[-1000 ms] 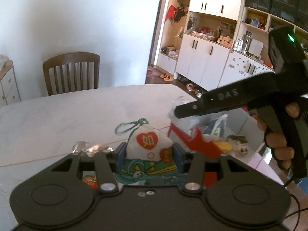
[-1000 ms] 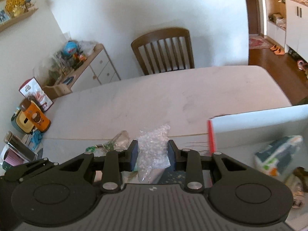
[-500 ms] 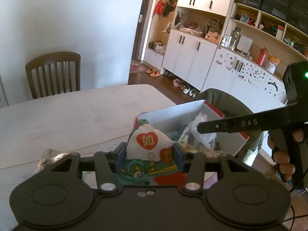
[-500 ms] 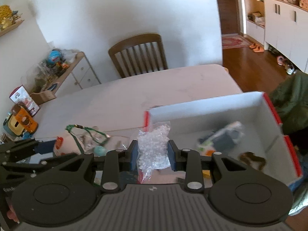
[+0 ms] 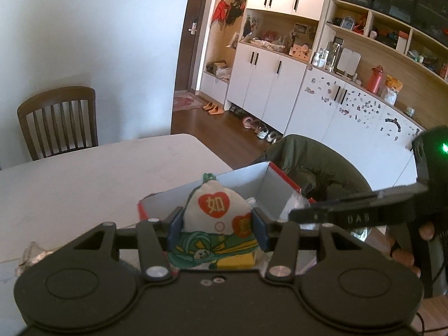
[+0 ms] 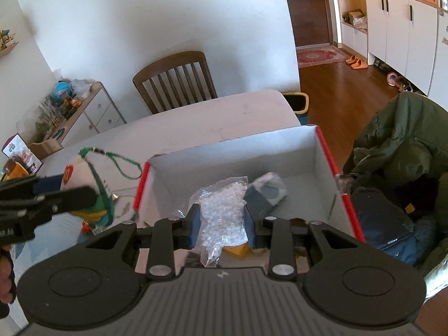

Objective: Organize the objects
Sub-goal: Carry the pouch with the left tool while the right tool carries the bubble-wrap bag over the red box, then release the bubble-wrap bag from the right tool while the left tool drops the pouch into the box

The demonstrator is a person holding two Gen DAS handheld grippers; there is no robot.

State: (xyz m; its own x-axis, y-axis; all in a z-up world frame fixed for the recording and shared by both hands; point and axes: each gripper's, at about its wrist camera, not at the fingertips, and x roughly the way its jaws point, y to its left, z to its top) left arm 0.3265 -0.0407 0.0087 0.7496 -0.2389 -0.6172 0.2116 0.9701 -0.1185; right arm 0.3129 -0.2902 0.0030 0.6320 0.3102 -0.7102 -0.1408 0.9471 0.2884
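Mid-task: left claw (image 5: 217, 228) gripping sachet (image 5: 217, 211), right claw (image 6: 222, 224) gripping bead bag (image 6: 221, 212), above part-filled box (image 6: 235, 151); neither dropped yet.

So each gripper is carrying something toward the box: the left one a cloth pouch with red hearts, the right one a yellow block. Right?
Not quite. The right gripper holds a clear bag of white beads, as the right wrist view shows.

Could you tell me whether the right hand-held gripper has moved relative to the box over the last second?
Yes. The right hand-held gripper with its bead bag has moved rightward over the box.
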